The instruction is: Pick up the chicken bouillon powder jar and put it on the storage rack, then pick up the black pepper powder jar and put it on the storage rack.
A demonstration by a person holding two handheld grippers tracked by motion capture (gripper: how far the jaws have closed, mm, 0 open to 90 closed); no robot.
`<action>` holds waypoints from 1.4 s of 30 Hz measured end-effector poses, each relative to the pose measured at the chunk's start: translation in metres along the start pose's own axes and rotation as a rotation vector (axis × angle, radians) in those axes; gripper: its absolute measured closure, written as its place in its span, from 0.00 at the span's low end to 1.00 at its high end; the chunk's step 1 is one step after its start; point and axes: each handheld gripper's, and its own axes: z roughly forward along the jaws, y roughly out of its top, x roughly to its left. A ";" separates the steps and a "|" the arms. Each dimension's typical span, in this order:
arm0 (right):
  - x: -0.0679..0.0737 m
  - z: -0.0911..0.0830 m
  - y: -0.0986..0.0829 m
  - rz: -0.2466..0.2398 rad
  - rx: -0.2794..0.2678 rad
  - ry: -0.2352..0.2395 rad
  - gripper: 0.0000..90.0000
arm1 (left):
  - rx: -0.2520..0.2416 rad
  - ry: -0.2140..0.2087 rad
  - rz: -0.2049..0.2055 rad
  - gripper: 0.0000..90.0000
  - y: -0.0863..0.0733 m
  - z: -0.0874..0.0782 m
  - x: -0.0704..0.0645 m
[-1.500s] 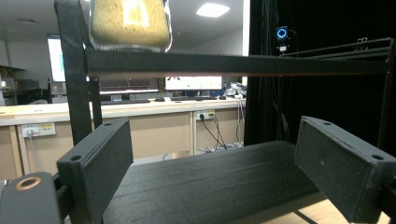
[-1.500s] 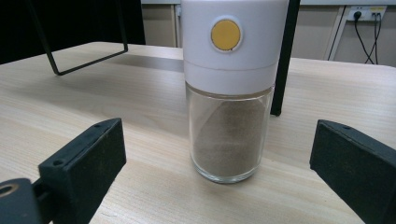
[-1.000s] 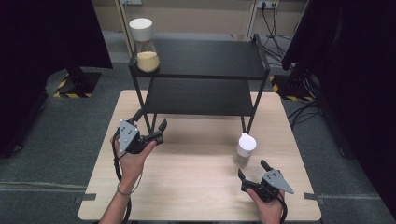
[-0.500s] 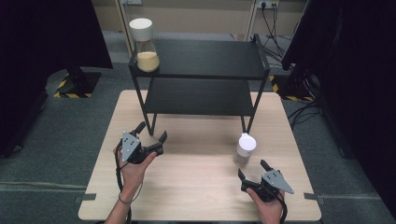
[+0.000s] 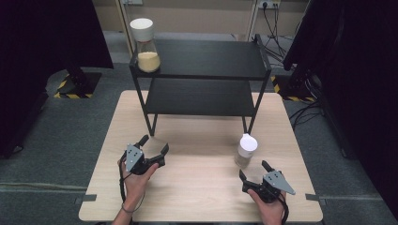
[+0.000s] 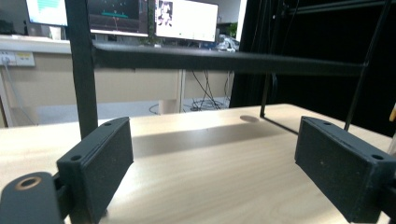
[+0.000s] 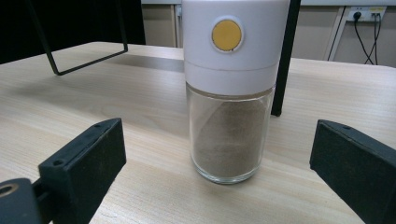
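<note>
The tabletop (image 5: pixel 197 187) carries a black 2-tier shelf (image 5: pixel 202 61) across its 12 o'clock half, and on the shelf's top tier, at the 10 o'clock corner, stands a jar (image 5: pixel 145 44) with a white cap and pale yellow grains. The second jar (image 5: pixel 246 151), white-capped with a yellow dot and brownish powder inside, stands upright on the tabletop at about 4 o'clock, just in front of the shelf's near right leg. The left gripper (image 5: pixel 152 151) has drawn back over the last second from near the shelf's front left leg toward the 7 o'clock edge, and its jaws stand wide with nothing between them; in the left gripper view only bare wood and the shelf frame lie ahead. The right gripper (image 5: pixel 253 171) has kept its place at 5 o'clock, jaws wide and empty, with the second jar just ahead and centred between them in the right gripper view (image 7: pixel 229 93), not yet touched. That retreat suggests the left hand's part is finished with the first jar shelved; my judgement is that the next step belongs to the right gripper, moving forward to close on the glass body below the cap.
</note>
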 end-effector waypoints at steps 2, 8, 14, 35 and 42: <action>0.000 0.000 0.000 -0.001 0.000 0.000 0.04 | 0.004 0.001 -0.001 0.12 -0.002 -0.001 0.000; 0.000 0.000 0.000 0.002 -0.002 0.000 0.04 | 0.031 0.001 -0.004 0.12 -0.011 -0.002 0.000; 0.000 0.000 0.000 0.001 -0.003 0.001 0.04 | 0.063 0.003 -0.008 0.12 -0.017 0.002 0.000; -0.003 -0.001 -0.001 0.007 -0.007 0.011 0.04 | 0.063 -0.013 0.009 0.11 -0.017 0.001 0.000; -0.004 0.001 -0.001 0.008 -0.010 0.026 0.04 | 0.064 -0.016 0.027 0.11 -0.017 0.002 -0.001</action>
